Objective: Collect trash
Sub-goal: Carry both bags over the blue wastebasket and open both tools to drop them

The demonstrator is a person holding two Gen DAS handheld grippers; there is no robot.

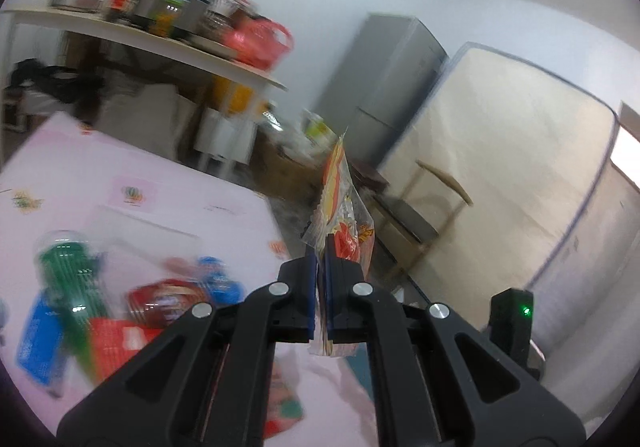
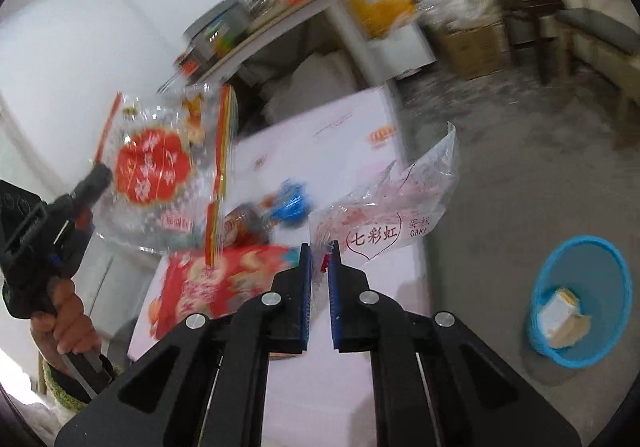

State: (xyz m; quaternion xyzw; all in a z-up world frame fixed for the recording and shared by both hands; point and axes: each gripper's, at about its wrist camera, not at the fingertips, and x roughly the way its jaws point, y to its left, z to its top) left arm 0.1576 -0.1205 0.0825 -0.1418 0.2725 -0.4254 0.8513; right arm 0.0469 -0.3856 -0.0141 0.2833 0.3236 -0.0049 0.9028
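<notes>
Between the right gripper's point(image 2: 319, 255) clenched jaws a clear cake wrapper point(image 2: 384, 207) with red print is pinched by one corner, the rest of it standing up and out over the right edge of the counter point(image 2: 360, 115). Out to the left, the left gripper point(image 1: 320, 253) is clamped on a second clear wrapper with a red medallion point(image 2: 154, 167); in the left wrist view that bag rises edge-on from the blue pads, past the counter's far corner. A hand point(image 2: 66, 321) grips that tool's handle.

On the pink counter top lie more pieces, blurred: a red packet point(image 2: 212, 283), a blue crumpled wrapper point(image 2: 292, 203), a green bottle point(image 1: 68, 271) and a blue packet point(image 1: 38, 343) near its left edge.

Down on the floor point(image 2: 520, 167), to the right of the counter, stands a blue waste basket point(image 2: 624, 287) with a pale carton point(image 2: 562, 313) inside. Farther back are a cluttered white table point(image 1: 160, 47), a grey fridge point(image 1: 384, 87) and a mattress leaning on the wall point(image 1: 520, 151).
</notes>
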